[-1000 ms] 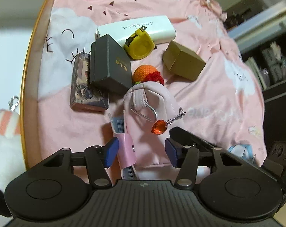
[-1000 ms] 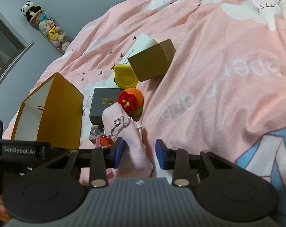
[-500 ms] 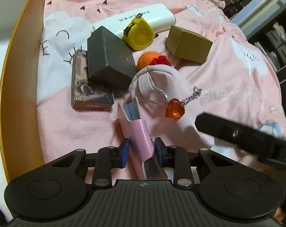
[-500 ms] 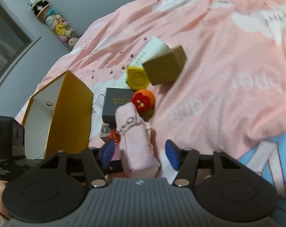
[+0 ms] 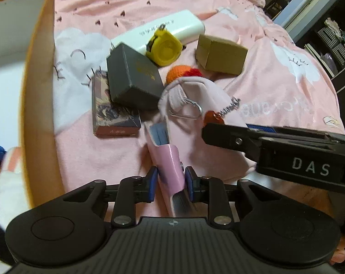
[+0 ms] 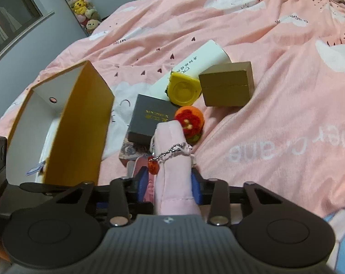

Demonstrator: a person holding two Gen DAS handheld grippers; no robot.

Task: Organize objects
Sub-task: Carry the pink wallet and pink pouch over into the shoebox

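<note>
On the pink bedspread, my left gripper [image 5: 170,182] is closing, its blue pads pressing both sides of a pink card case [image 5: 169,159] that holds blue-grey cards. The case stands tilted, its far end leaning against a pale pink pouch [image 5: 195,96] with a metal clip and a red heart charm [image 5: 212,116]. My right gripper [image 6: 169,182] is closing too, with the pouch [image 6: 174,159] squeezed between its pads and the charm [image 6: 153,166] hanging on its chain. One right gripper finger [image 5: 227,137] reaches across the pouch in the left wrist view.
An open box with orange walls [image 6: 81,125] stands left of the pile. Behind the pouch lie a dark grey box [image 6: 152,116], a card pack [image 5: 113,116], a yellow tape measure [image 6: 184,89], a crochet orange ball [image 6: 190,118], a brown box [image 6: 227,84] and a long white box [image 6: 202,57].
My left jaws went from wide apart to gripping the pink card case, which now stands tilted. My right jaws opened around the pouch, then closed on it again and rolled a little.
</note>
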